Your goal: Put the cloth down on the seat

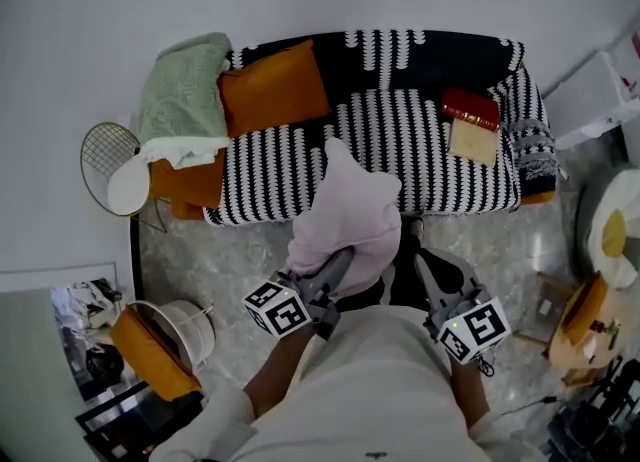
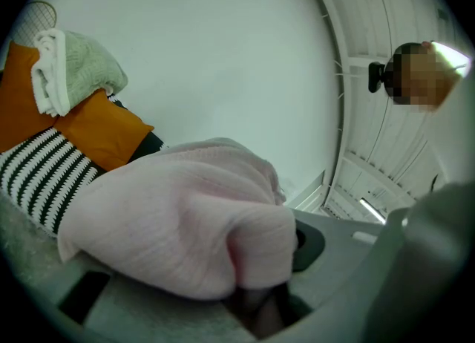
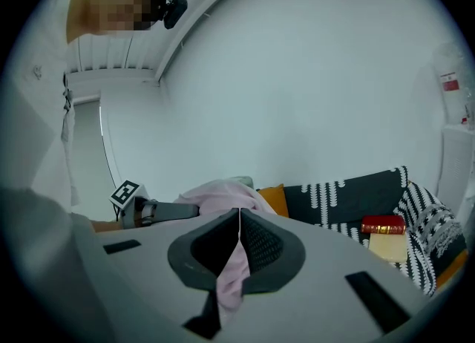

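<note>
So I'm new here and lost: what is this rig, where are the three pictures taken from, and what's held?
No robot here: a person holds a two-jaw gripper in each hand. The head view looks down from the person's head; each gripper view rides on one gripper. The left gripper and right gripper are both closed on a pale pink knitted cloth, held up before a black-and-white patterned sofa seat. On the sofa lie an orange cushion, a folded green blanket and a red book.
</note>
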`<move>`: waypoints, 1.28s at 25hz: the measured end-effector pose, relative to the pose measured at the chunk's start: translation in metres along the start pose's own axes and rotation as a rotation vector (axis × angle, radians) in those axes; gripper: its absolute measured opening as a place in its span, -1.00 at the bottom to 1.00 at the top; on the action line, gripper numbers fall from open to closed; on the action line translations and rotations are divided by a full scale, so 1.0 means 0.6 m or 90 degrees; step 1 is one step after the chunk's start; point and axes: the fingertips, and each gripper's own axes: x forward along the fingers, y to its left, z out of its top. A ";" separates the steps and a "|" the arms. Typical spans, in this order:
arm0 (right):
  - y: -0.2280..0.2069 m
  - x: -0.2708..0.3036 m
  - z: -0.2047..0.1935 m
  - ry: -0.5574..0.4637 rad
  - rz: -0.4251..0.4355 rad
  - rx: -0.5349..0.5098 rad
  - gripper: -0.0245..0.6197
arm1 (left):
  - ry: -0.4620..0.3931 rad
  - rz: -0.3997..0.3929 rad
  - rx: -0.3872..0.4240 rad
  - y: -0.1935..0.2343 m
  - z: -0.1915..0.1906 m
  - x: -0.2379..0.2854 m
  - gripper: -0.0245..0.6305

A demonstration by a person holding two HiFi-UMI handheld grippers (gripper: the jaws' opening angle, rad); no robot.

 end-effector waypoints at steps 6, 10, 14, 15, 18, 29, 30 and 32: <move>-0.026 0.024 0.008 -0.003 0.020 0.018 -0.90 | 0.009 0.018 -0.014 0.006 -0.003 0.021 -0.36; -0.061 0.034 0.030 -0.014 0.024 0.021 -0.90 | 0.011 0.027 -0.018 0.003 0.006 0.050 -0.36; -0.107 0.046 0.065 -0.028 0.027 0.015 -0.90 | 0.001 0.035 -0.026 -0.001 0.028 0.092 -0.36; -0.121 0.049 0.076 -0.033 0.029 0.013 -0.90 | -0.004 0.036 -0.027 -0.003 0.034 0.105 -0.36; -0.160 0.057 0.107 -0.046 0.037 0.004 -0.90 | -0.018 0.037 -0.031 -0.011 0.052 0.148 -0.36; -0.302 0.057 0.170 -0.053 0.072 -0.005 -0.90 | -0.047 0.057 0.010 -0.037 0.077 0.301 -0.36; -0.312 0.058 0.170 -0.050 0.076 -0.003 -0.90 | -0.046 0.060 0.010 -0.039 0.075 0.312 -0.36; -0.330 0.060 0.169 -0.043 0.085 0.003 -0.89 | -0.046 0.062 -0.002 -0.041 0.071 0.331 -0.36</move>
